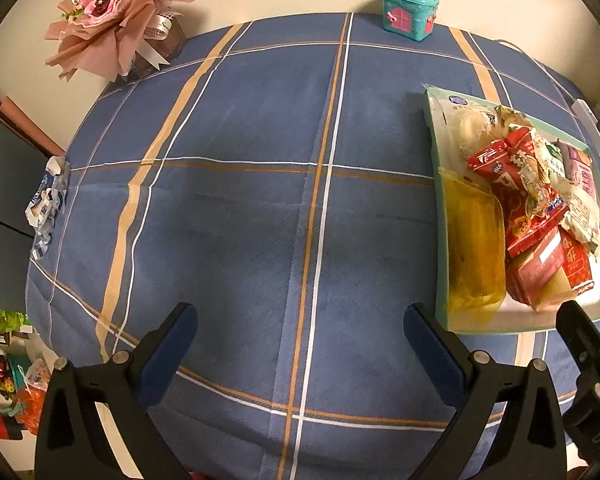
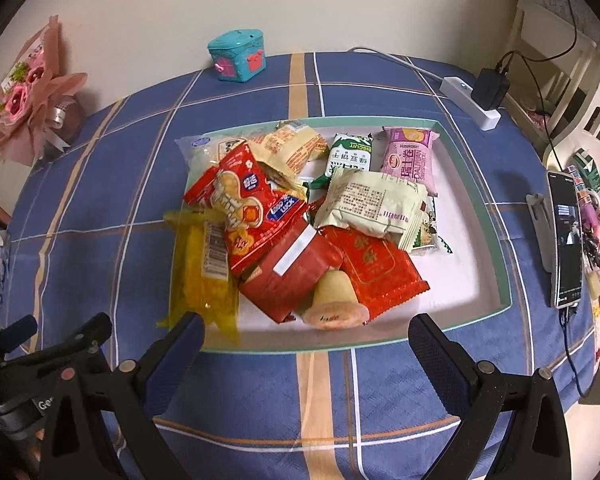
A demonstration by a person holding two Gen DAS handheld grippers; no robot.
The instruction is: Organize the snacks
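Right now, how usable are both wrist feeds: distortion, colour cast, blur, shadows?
Left wrist view: heavy fisheye bowing of the tablecloth stripes, black corner vignette, warm yellow cast; the snack tray at the right edge is smeared and stretched. Right wrist view: same barrel bend and cast, tray centred, packet print mostly legible, soft shadows, the phone screen bright but not blown.

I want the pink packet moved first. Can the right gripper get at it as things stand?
Probably yes. The right gripper is open at the tray's near rim; the pink packet lies uncovered at the far side, though the heaped snacks in between mean reaching over them.
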